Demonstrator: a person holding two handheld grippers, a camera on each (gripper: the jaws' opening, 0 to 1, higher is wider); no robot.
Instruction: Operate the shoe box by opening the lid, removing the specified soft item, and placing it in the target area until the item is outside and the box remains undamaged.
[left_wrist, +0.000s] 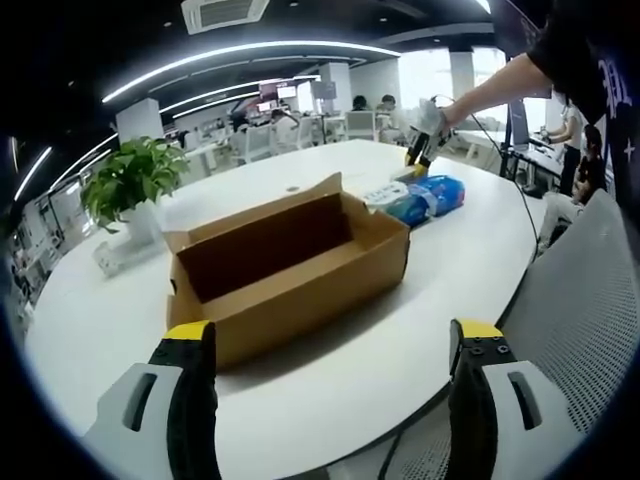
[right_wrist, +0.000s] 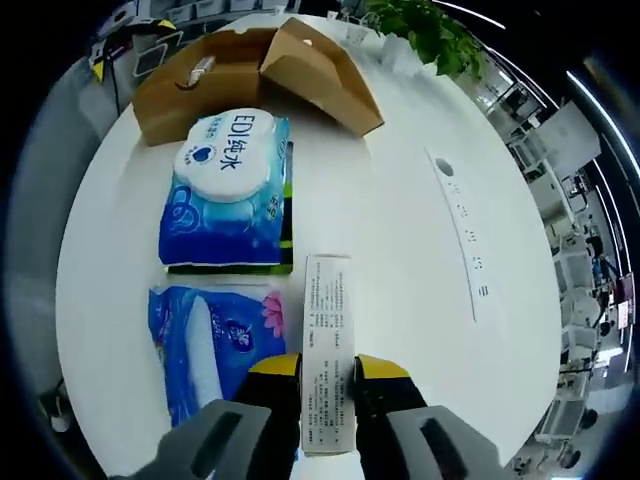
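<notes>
Right tongs (right_wrist: 328, 375) grip a white printed box (right_wrist: 328, 350) at lower centre beside two blue packs (right_wrist: 228, 190); left tongs (left_wrist: 335, 350) gape wide before the open shoe box (left_wrist: 290, 270), frame centre, on the white counter (left_wrist: 470, 260).

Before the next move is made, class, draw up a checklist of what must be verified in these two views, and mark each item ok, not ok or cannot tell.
1. Shoe box lid open: ok, flaps up, interior in view.
2. Box undamaged: ok on the sides shown; far sides cannot tell.
3. Box emptied: cannot tell, its floor is partly hidden.
4. Right gripper holds its item: ok, jaws closed on the white printed package, which lies on the table.
5. Space beside the two blue soft packs for the package: ok, bare table to one side.
6. Left gripper free: ok, jaws apart, short of the box.
</notes>
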